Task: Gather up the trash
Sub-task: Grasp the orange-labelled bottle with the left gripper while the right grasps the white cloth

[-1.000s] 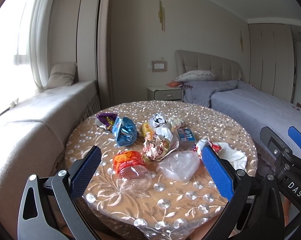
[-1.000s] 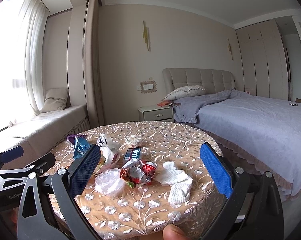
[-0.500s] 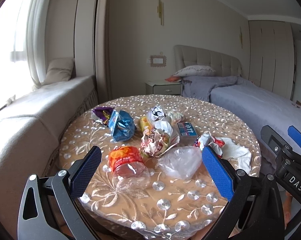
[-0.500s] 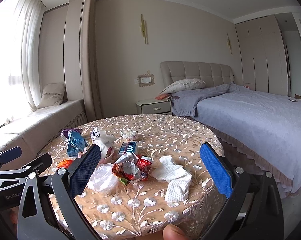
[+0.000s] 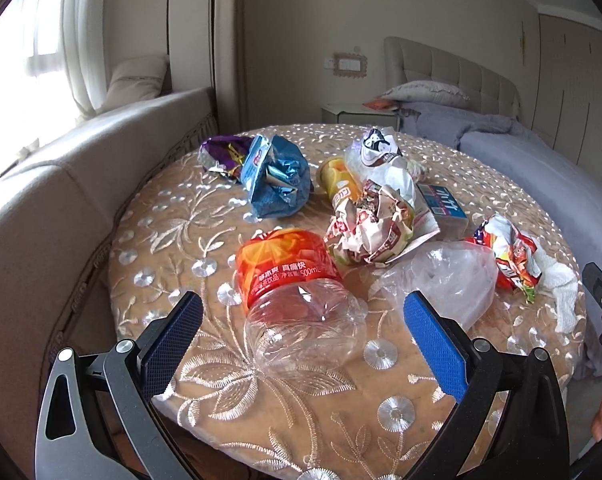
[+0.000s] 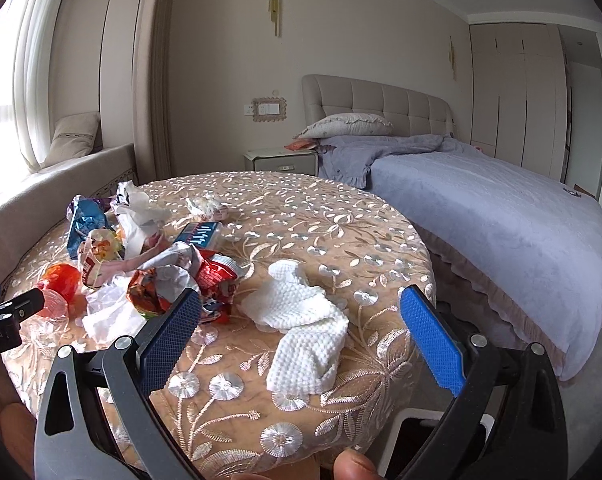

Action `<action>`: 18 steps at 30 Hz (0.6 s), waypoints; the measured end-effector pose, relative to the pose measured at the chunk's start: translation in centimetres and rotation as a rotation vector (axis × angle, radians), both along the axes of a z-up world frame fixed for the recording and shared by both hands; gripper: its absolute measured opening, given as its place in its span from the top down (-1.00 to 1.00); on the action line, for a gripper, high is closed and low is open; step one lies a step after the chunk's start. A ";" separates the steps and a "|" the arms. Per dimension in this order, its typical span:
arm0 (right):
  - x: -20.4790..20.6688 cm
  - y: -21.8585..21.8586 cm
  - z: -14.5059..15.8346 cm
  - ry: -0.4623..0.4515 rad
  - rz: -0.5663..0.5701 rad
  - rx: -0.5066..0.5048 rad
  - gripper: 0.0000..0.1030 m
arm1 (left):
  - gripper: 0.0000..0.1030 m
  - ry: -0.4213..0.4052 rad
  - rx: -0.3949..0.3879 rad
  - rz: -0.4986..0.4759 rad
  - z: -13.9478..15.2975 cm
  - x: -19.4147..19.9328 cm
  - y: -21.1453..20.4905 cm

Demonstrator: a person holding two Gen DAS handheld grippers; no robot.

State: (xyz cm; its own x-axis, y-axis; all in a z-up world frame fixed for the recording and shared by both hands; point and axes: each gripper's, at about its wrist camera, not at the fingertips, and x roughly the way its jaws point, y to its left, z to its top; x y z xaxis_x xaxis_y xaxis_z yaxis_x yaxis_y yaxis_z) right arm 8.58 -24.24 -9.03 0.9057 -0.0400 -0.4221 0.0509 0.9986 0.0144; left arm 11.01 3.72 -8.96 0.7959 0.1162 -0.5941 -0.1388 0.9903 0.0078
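I am holding my left tool (image 5: 301, 332) spread wide around the crushed bottle (image 5: 297, 300), right tool (image 6: 301, 328) spread over the white cloth (image 6: 301, 328).

Black frames, silver screws, blue textured fingers (image 5: 433, 336).

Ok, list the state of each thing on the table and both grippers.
left hand-held gripper: open, empty
right hand-held gripper: open, empty
plastic bottle: lying down, crushed
clear plastic bag: crumpled
blue snack bag: torn open
white cloth: rumpled
blue box: lying flat
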 end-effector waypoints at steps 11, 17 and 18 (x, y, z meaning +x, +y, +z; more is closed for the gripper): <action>5.7 -0.5 -4.2 0.194 0.048 -0.068 -0.93 | -0.91 0.115 -0.057 0.019 -2.5 3.7 1.0; 6.9 -0.3 -4.4 0.247 0.094 -0.105 -0.63 | -0.91 0.161 -0.087 0.046 -3.3 5.3 1.8; 7.1 -0.4 -4.5 0.256 0.108 -0.090 -0.49 | -0.91 0.167 -0.092 0.044 -3.3 5.4 1.8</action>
State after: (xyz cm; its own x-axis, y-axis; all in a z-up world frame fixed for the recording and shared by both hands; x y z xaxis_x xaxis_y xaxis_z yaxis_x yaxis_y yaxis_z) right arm 15.72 -24.67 -13.56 0.7709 0.0030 -0.6370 -0.0653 0.9951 -0.0744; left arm 16.38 5.51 -12.30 0.6805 0.0873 -0.7275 -0.1859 0.9810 -0.0563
